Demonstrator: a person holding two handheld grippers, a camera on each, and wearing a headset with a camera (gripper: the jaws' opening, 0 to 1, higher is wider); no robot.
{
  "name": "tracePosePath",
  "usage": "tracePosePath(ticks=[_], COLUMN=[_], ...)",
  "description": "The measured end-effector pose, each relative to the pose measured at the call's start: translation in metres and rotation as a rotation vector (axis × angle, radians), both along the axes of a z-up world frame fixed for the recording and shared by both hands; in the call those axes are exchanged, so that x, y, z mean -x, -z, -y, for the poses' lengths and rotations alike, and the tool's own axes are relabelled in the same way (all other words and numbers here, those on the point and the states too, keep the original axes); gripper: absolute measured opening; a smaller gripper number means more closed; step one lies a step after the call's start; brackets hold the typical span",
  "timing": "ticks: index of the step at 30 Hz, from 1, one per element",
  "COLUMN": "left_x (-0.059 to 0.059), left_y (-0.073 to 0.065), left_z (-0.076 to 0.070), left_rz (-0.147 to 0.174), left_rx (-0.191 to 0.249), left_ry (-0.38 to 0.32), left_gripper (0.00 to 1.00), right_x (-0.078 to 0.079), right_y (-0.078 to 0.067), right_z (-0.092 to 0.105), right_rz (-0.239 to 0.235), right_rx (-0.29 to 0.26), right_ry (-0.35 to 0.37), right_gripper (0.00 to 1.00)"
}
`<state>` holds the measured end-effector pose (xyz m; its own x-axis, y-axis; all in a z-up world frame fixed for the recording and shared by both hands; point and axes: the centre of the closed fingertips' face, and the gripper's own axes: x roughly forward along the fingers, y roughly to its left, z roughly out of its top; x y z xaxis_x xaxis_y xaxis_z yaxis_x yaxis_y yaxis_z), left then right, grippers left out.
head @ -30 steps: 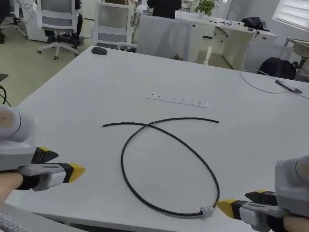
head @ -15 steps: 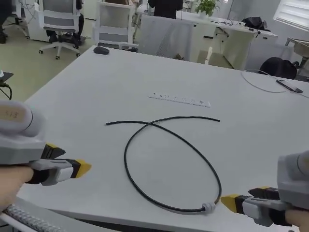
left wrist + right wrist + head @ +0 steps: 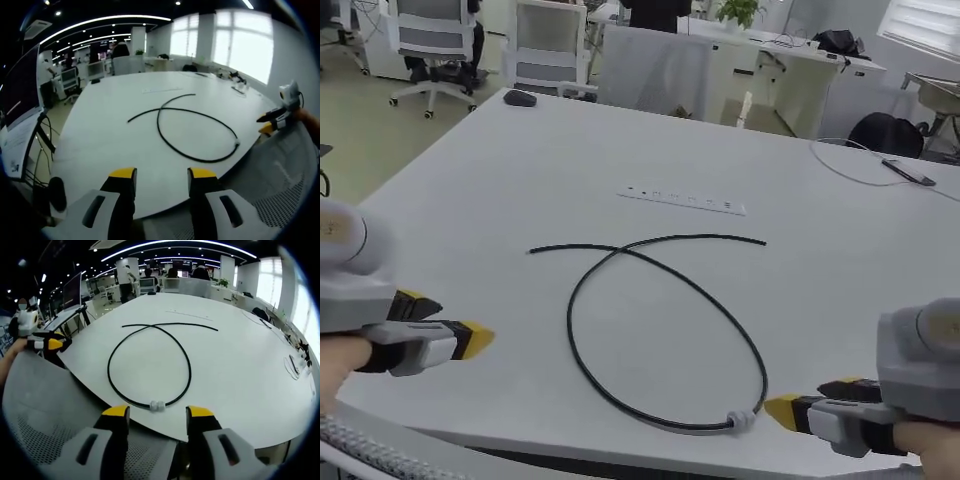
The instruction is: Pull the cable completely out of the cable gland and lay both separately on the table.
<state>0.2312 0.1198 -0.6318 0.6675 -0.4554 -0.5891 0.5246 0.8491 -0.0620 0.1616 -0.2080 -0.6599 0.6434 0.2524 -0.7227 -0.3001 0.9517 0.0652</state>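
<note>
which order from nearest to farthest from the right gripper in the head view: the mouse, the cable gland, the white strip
1. cable gland, just left of the right gripper, at the near edge of the table.
2. white strip, mid-table, beyond the cable.
3. mouse, at the far left edge.

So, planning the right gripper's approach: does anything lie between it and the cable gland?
Nothing does: in the right gripper view and the head view, just bare table separates the right gripper from the cable gland.
</note>
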Motion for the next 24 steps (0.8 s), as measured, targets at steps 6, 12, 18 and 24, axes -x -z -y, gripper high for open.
tracePosePath(ticks=[6, 12, 18, 24], left_x=[0.001, 0.001, 0.005, 0.010], left_y=[0.003, 0.002, 0.003, 0.005], left_z=[-0.001, -0.002, 0.006, 0.013], left_rz=[-0.009, 0.006, 0.008, -0.006], left_rx=[-0.027, -0.067, -0.109, -0.183], left_ry=[0.002, 0.012, 0.080, 0.169], left_gripper=[0.42, 0.40, 0.40, 0.41], right_x=[0.001, 0.002, 0.005, 0.004], right_y=[0.002, 0.002, 0.005, 0.004], right_z=[0.000, -0.002, -0.003, -0.005], right_rz=[-0.010, -0.016, -0.032, -0.025], right_rx=[-0.002, -0.003, -0.006, -0.018], right_ry=[-0.001, -0.021, -0.031, -0.040], right_gripper=[0.53, 0.54, 0.53, 0.50])
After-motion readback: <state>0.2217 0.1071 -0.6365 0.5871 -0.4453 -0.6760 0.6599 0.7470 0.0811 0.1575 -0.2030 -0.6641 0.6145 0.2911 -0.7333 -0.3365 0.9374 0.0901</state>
